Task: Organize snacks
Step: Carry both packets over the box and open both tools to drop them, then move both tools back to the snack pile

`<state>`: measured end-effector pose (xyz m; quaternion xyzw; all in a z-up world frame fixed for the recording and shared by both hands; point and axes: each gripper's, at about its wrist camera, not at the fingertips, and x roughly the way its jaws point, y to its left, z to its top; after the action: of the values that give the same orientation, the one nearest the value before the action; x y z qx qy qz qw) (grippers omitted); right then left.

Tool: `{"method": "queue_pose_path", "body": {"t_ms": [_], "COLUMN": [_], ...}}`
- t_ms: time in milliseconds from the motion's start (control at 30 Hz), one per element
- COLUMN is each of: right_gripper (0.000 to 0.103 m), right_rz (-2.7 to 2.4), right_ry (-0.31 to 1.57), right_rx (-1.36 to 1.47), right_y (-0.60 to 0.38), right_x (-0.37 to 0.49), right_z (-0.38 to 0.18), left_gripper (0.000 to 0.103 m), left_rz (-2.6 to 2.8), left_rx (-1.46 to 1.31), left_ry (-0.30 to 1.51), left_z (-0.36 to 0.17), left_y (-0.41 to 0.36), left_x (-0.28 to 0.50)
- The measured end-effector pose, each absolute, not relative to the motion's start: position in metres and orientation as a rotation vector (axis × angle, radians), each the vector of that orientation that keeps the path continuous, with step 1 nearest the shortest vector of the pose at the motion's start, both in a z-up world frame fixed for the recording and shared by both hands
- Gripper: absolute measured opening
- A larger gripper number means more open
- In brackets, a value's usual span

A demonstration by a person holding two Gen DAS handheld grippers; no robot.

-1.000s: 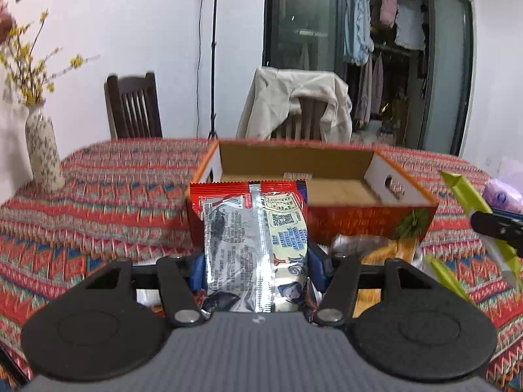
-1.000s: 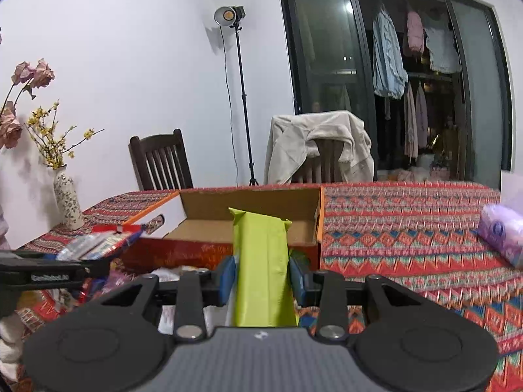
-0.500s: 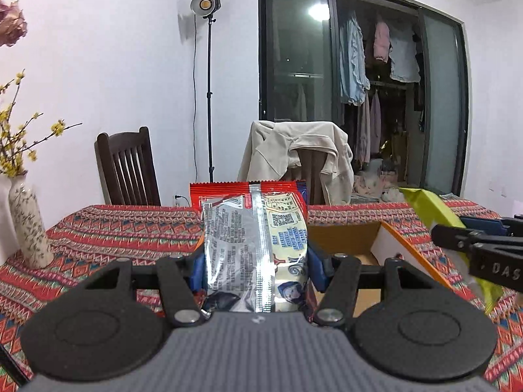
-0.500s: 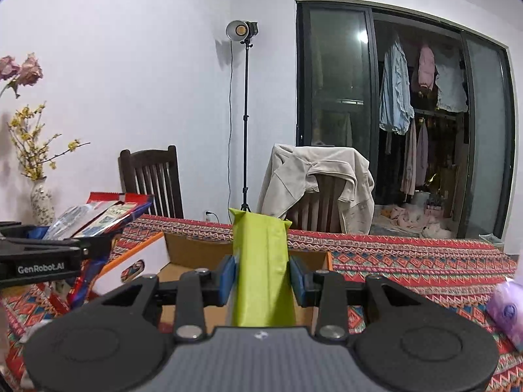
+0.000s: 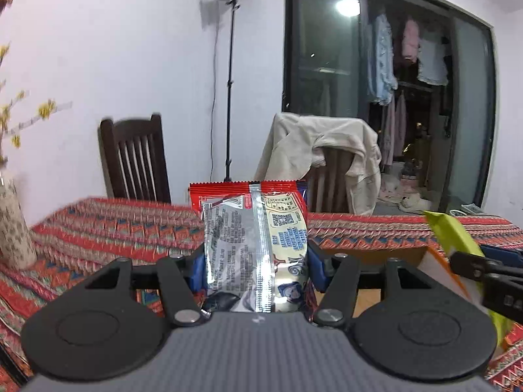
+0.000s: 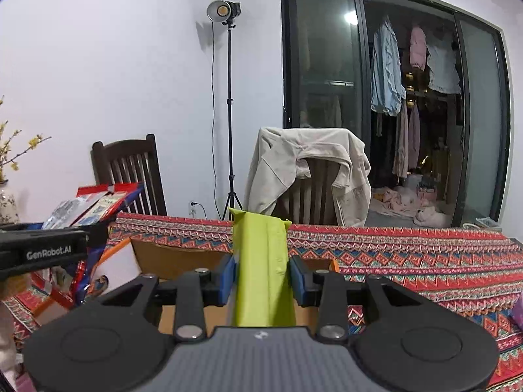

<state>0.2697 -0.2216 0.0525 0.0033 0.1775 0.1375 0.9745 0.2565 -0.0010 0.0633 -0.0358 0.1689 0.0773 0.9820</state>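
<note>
Left hand-held gripper [image 5: 255, 261]: we see its blue pads clamped on the sides of a red-and-silver snack packet [image 5: 253, 245], back seam facing the camera, packet standing upright between the jaws. Right hand-held gripper [image 6: 262, 276]: closed on a lime-green snack packet [image 6: 263, 261], also upright. Each gripper shows at the edge of the other's view, so the two sit side by side.

Step in hand, as we judge it: both packets are in carry, held above the open cardboard box [image 6: 170, 256] with orange-edged flaps, which sits just ahead and below. Neither packet is in the box yet.

Next move, our estimate: lower each gripper over the box interior, keep the packets apart so they do not collide, then release. The foil wrapper looks slippery and crushable; a light grip should do.

Surface: tabletop [image 6: 408, 254] covered by a red patterned cloth. A speckled vase [image 5: 14, 232] with yellow flowers stands at the left.

Room: white wall, studio lamp on a stand [image 6: 225, 11], two wooden chairs [image 5: 135, 160], one draped with a beige jacket [image 6: 310, 170], and glass doors [image 6: 327, 65] with hanging laundry behind.
</note>
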Motion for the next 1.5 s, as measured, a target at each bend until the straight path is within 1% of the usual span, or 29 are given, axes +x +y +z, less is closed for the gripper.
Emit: {"method": "queue_pose_path", "body": {"t_ms": [133, 267, 333, 367, 400, 433, 467, 533, 567, 800, 1033, 1300, 1500], "right_gripper": [0.036, 0.037, 0.039, 0.041, 0.047, 0.065, 0.085, 0.101, 0.103, 0.103, 0.103, 0.103, 0.103], "right_rz": [0.286, 0.287, 0.293, 0.29, 0.292, 0.294, 0.295, 0.301, 0.302, 0.29, 0.28, 0.259, 0.268], "right_ry": [0.404, 0.457, 0.478, 0.477, 0.477, 0.475, 0.468, 0.455, 0.454, 0.453, 0.406, 0.416, 0.425], "right_rx": [0.005, 0.019, 0.03, 0.036, 0.039, 0.048, 0.059, 0.076, 0.082, 0.1, 0.092, 0.074, 0.044], "right_y": [-0.222, -0.224, -0.226, -0.227, -0.228, -0.229, -0.231, -0.233, -0.234, -0.238, -0.24, -0.251, -0.266], "right_x": [0.283, 0.29, 0.292, 0.293, 0.292, 0.29, 0.289, 0.287, 0.286, 0.282, 0.259, 0.225, 0.189], "right_z": [0.036, 0.026, 0.024, 0.026, 0.026, 0.027, 0.027, 0.028, 0.028, 0.031, 0.052, 0.067, 0.063], "left_gripper": [0.06, 0.06, 0.071, 0.087, 0.097, 0.103, 0.103, 0.103, 0.103, 0.103, 0.103, 0.103, 0.103], "left_rz": [0.159, 0.151, 0.151, 0.153, 0.159, 0.17, 0.173, 0.17, 0.169, 0.164, 0.135, 0.105, 0.1], "left_rx": [-0.073, -0.072, -0.084, -0.091, -0.093, -0.094, -0.095, -0.097, -0.1, -0.119, -0.147, -0.178, -0.178], "left_ry": [0.391, 0.397, 0.394, 0.385, 0.369, 0.348, 0.333, 0.321, 0.321, 0.313, 0.281, 0.324, 0.348], "left_z": [0.047, 0.041, 0.04, 0.04, 0.041, 0.042, 0.043, 0.044, 0.045, 0.052, 0.076, 0.085, 0.083], "left_y": [0.008, 0.01, 0.011, 0.012, 0.012, 0.012, 0.011, 0.012, 0.012, 0.011, 0.01, 0.015, 0.02], "left_x": [0.27, 0.27, 0.268, 0.266, 0.263, 0.26, 0.257, 0.254, 0.254, 0.249, 0.225, 0.201, 0.173]}}
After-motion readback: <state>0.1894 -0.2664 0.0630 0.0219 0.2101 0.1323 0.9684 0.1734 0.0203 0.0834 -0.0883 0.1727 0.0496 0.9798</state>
